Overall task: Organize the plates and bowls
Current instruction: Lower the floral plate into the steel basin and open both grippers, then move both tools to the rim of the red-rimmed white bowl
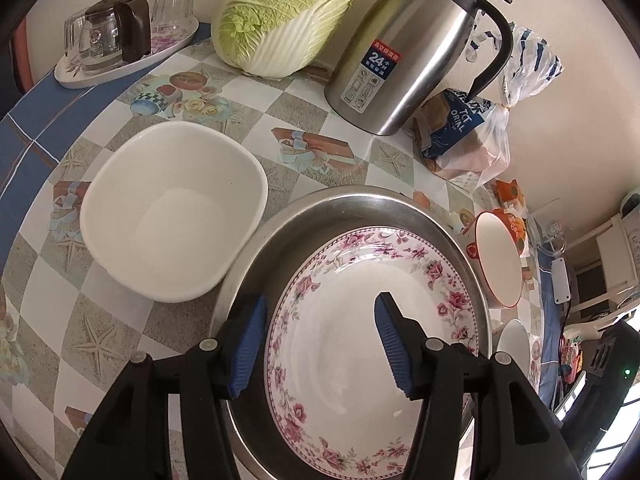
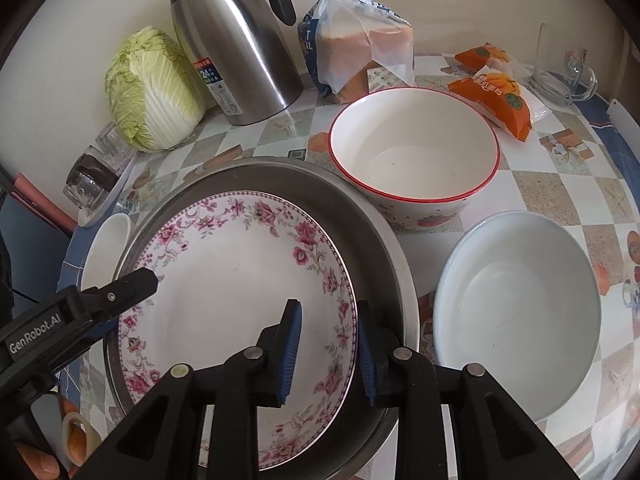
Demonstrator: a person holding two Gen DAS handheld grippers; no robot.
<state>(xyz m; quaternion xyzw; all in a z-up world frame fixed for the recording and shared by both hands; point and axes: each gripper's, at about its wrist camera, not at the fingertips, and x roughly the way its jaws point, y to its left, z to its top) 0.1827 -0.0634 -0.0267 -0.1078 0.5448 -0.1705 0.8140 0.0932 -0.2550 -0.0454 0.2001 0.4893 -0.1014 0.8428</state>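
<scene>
Lower centre: I hold both grippers' jaws parted — left gripper [image 1: 320,344] and right gripper [image 2: 328,354] each straddle the rim of the pink-flowered white plate [image 2: 236,280], unclamped — inside the round steel basin [image 2: 376,232].

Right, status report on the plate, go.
Left gripper open, straddling near rim of floral plate. Right gripper open across its other rim. Plate sits inside steel basin. Nothing in the way.

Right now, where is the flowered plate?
The flowered plate lies inside the steel basin at the centre of both wrist views, between the square white dish and the red-rimmed bowl.
</scene>
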